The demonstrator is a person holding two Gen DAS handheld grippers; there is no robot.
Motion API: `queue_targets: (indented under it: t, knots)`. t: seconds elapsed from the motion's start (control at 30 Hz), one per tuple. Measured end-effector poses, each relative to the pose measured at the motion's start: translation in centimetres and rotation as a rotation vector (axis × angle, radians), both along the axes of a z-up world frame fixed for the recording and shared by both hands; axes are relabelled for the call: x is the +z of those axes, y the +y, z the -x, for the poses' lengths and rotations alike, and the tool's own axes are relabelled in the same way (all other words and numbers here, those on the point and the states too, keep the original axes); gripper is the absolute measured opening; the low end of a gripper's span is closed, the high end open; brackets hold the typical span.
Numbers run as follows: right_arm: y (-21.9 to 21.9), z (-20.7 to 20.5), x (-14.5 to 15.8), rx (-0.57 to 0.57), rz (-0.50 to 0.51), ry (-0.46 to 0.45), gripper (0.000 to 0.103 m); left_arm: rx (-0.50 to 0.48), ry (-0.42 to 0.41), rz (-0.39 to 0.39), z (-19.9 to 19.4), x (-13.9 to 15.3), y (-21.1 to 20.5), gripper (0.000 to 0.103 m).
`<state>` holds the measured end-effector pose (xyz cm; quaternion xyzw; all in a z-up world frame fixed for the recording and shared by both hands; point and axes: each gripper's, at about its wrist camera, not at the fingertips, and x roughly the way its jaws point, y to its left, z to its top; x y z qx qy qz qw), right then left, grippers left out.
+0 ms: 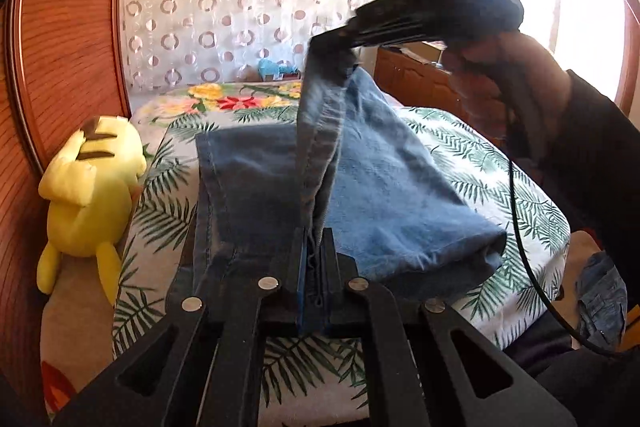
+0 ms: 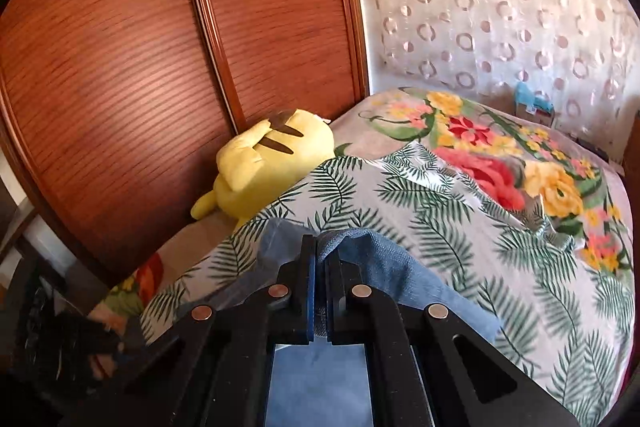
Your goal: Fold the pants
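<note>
Blue denim pants lie on the leaf-print bed cover, with one end lifted. My left gripper is shut on a hem edge of the pants near the bed's front. My right gripper shows in the left wrist view, raised above the bed and shut on the same edge, which stretches taut between the two grippers. In the right wrist view my right gripper is shut on the pants, which drape over and below its fingers.
A yellow plush toy lies at the bed's left edge against the wooden wardrobe doors. A floral blanket covers the far end of the bed. A wooden dresser stands under the window to the right.
</note>
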<state>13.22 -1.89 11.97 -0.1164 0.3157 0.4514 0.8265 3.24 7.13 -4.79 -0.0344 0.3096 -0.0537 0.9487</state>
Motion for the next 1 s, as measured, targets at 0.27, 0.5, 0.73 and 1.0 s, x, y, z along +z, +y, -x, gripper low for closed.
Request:
queue_targets:
  t: [0.27, 0.5, 0.73, 1.0]
  knots:
    - [6.4, -5.7, -6.4, -0.036, 0.128, 0.112, 0.003, 0.039, 0.049, -0.008, -0.5, -2.2, 1.2, 0.007]
    - [8.5, -5.8, -6.2, -0.053, 0.142, 0.131, 0.003, 0.041, 0.068, 0.010, -0.3, -3.0, 1.7, 0.007]
    - [6.3, -6.5, -6.1, -0.038, 0.058, 0.178, 0.014, 0.062, 0.070, -0.004, -0.3, -3.0, 1.6, 0.025]
    - [5.6, -6.1, -5.0, -0.032, 0.078, 0.149, 0.053, 0.083, 0.071, -0.020, -0.3, -3.0, 1.9, 0.027]
